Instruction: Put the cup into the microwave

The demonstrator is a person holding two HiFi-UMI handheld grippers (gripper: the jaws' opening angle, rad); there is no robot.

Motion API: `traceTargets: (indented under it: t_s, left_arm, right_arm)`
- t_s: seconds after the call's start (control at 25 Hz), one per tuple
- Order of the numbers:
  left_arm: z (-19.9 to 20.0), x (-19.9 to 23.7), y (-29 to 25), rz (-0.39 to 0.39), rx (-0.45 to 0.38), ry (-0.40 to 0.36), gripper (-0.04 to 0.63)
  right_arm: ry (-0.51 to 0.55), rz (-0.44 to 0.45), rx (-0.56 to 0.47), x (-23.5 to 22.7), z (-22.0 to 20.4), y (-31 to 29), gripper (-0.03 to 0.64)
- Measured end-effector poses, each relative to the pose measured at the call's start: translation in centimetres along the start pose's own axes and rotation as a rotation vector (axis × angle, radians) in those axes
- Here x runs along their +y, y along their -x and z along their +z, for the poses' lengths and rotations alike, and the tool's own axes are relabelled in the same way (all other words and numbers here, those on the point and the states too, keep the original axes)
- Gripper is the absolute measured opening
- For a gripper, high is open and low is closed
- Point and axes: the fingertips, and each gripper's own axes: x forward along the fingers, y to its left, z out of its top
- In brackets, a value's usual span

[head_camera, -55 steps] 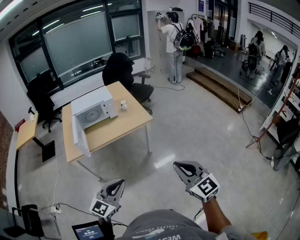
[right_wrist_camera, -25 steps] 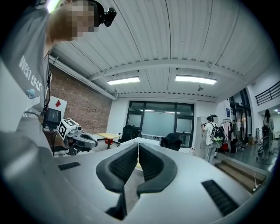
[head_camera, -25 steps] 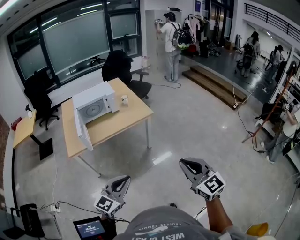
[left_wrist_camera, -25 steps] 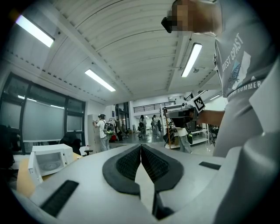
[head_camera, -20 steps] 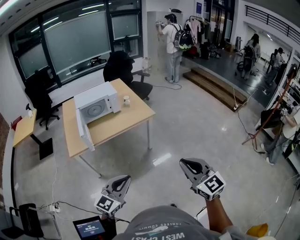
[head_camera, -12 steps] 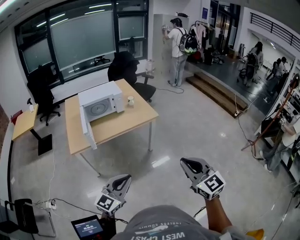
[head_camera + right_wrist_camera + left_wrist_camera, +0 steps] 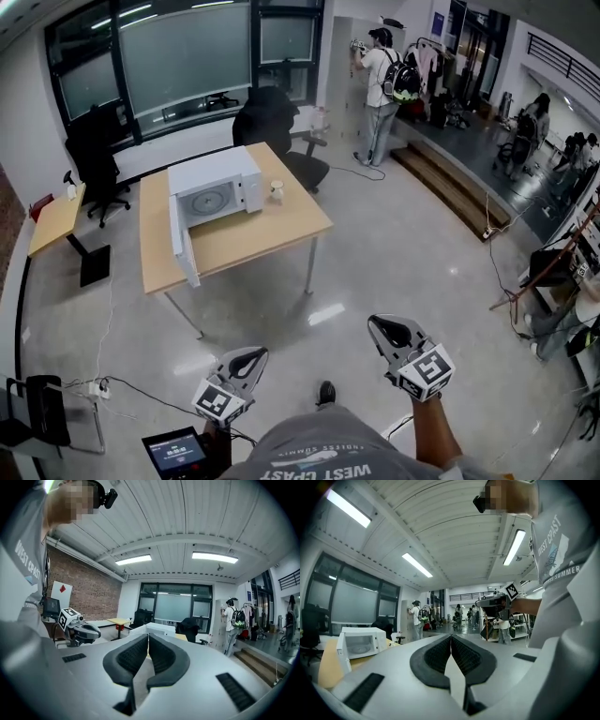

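A small pale cup stands on the wooden table, just right of the white microwave. The microwave's door hangs open toward me. Both grippers are held low in front of my body, far from the table across the floor. My left gripper is shut with nothing in it, pads meeting at the tip. My right gripper is shut and empty too. The microwave shows at the left in the left gripper view, and behind the jaws in the right gripper view.
A black office chair stands behind the table, another by a small yellow desk. A person with a backpack stands at the far wall. Wooden steps lie right. A cable crosses the floor.
The table and microwave have grown larger and slid lower and rightward in the head view as I came closer. Both grippers keep their places in the view, still shut.
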Motion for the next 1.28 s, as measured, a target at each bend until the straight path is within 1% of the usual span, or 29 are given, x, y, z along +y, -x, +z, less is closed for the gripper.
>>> traceTargets:
  t_s: [0.12,0.24,0.44,0.6,0.68,0.76,0.8,0.88,0.96,1.0,1.08,1.2,1.28]
  left_arm:
    - [-0.5,1.3,-1.8,0.021,0.037,0.02,0.021]
    - [-0.2,2.6,-4.4,0.032,0.06,0.023,0.021]
    - [0.1,5.2,-10.0,0.061,0.099,-0.022,0.021]
    - [1.5,5.6,-15.4,0.068,0.116,-0.038,0.021]
    - [1.4,5.6,-18.4,0.099,0.125,-0.041,0.021]
    - [1.4,5.7,-20.4,0.159,0.132,-0.029,0.021]
    - [1.6,6.0,-21.4,0.176,0.122,-0.031,0.021]
    - [2.0,7.5,-23.2,0.166,0.094,-0.056,0.021]
    - [1.9,8.5,-23.7,0.144,0.121,-0.083,0.021]
    - [1.8,8.7,-24.3,0.148,0.142,-0.091,0.021]
    - [1.8,8.9,-25.7,0.179,0.14,-0.098,0.021]
    - [1.8,10.4,-25.9,0.217,0.135,-0.074,0.021]
    - [1.8,11.6,-26.0,0.225,0.142,-0.049,0.021]
  right_arm:
    - [-0.025,0.02,-0.002,-2.2,-0.9,-2.1,0.02]
    - [-0.05,0.04,-0.016,-5.0,-1.8,-4.3,0.02]
    - [-0.081,0.075,-0.039,-10.7,-2.8,-7.1,0.02]
    - [-0.092,0.075,-0.052,-17.1,-2.9,-8.6,0.02]
    - [-0.078,0.096,-0.061,-20.6,-2.7,-9.4,0.02]
    - [-0.079,0.157,-0.081,-22.6,-2.7,-10.6,0.02]
    - [-0.082,0.177,-0.093,-23.5,-2.9,-11.3,0.02]
    - [-0.106,0.171,-0.117,-24.8,-4.0,-12.6,0.02]
    - [-0.145,0.152,-0.132,-25.6,-5.1,-13.5,0.02]
    - [-0.147,0.159,-0.132,-26.4,-5.1,-13.9,0.02]
    - [-0.13,0.199,-0.117,-28.2,-5.0,-15.2,0.02]
    - [-0.144,0.231,-0.104,-28.4,-5.6,-17.4,0.02]
    - [-0.157,0.24,-0.096,-28.4,-5.9,-18.7,0.02]
